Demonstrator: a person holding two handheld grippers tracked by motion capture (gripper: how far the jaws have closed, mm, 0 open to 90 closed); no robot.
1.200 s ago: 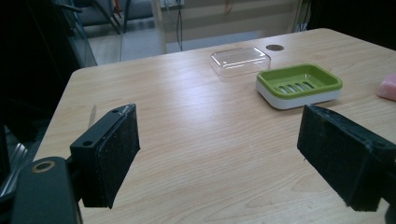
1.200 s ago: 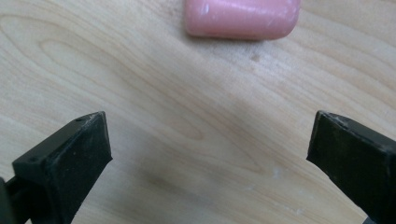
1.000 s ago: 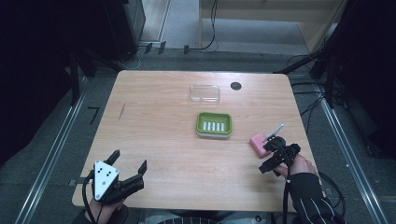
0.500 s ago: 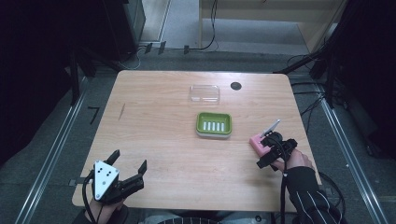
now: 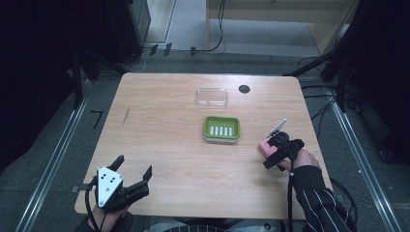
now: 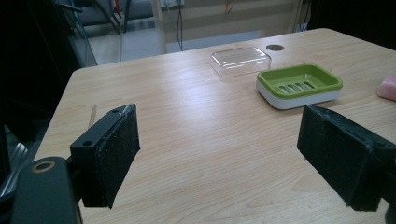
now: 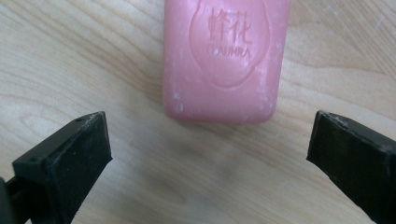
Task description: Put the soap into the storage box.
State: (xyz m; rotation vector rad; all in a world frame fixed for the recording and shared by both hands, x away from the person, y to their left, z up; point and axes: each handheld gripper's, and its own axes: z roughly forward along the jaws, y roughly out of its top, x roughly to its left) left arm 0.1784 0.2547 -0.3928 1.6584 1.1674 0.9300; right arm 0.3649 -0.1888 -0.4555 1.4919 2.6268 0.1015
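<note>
A pink soap bar (image 7: 226,60) with an embossed stamp lies flat on the wooden table (image 5: 169,125), at its right side (image 5: 265,147). My right gripper (image 7: 210,149) hovers just above and short of it, jaws open wide, nothing between them; from the high view it sits at the bar's near right (image 5: 276,152). A green soap dish (image 5: 222,128) with a slotted floor stands mid-table, and also shows in the left gripper view (image 6: 299,84). My left gripper (image 5: 131,178) rests open at the near left corner, its jaws wide apart and empty (image 6: 219,158).
A clear plastic lid (image 5: 212,96) lies behind the dish, with a small black disc (image 5: 244,89) to its right. Dark cabinets and cables surround the table; metal floor rails run along both sides.
My right gripper has moved forward and slightly left, closing in on the pink soap bar. The left gripper has stayed put.
</note>
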